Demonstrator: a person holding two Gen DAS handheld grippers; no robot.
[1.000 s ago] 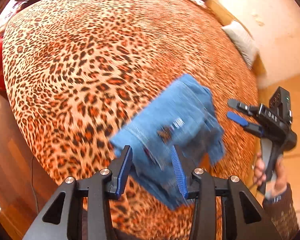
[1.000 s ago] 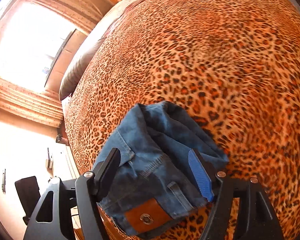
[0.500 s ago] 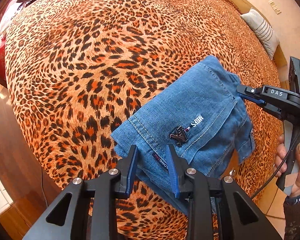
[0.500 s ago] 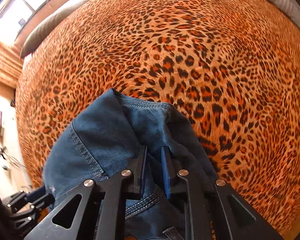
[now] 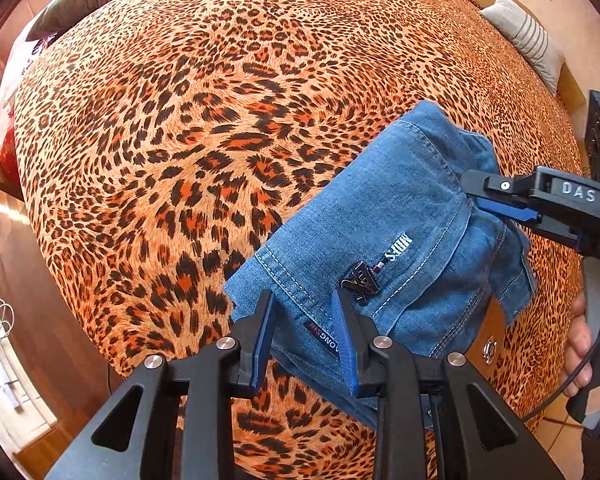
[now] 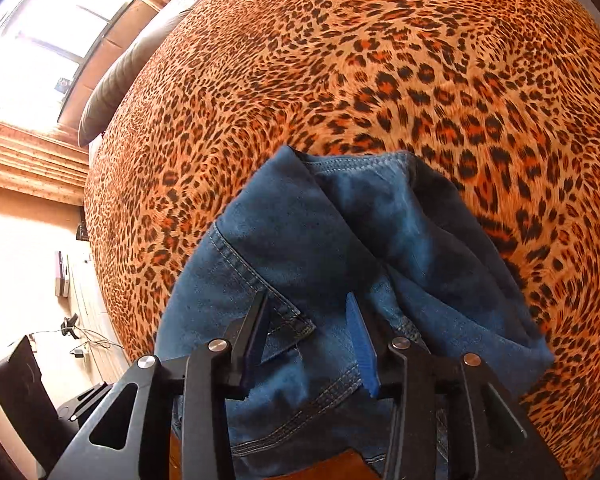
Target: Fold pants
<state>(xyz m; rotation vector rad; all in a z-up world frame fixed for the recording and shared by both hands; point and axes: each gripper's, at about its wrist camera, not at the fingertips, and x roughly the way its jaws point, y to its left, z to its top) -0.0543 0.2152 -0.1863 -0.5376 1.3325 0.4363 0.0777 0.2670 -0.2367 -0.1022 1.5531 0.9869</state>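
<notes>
Folded blue denim pants (image 5: 384,240) lie near the edge of a leopard-print bed (image 5: 188,128). A back pocket with a metal tag and white lettering faces up. My left gripper (image 5: 304,312) is open, its jaws straddling the near pocket edge. My right gripper (image 5: 476,192) sits at the fold's far right side. In the right wrist view the pants (image 6: 340,256) fill the lower middle, and the right gripper (image 6: 306,312) is open with its jaws astride the denim. A brown leather waist patch (image 5: 488,344) shows at the bed's edge.
A striped grey pillow (image 5: 528,40) lies at the far right of the bed. A dark pillow (image 6: 120,80) lies by the window. A wooden floor runs along the left edge of the bed (image 5: 40,320). A black chair (image 6: 20,392) stands below the window wall.
Both grippers closed on the pants half a second ago and have now opened wider. The pants lie flat on the bed in a tidier fold.
</notes>
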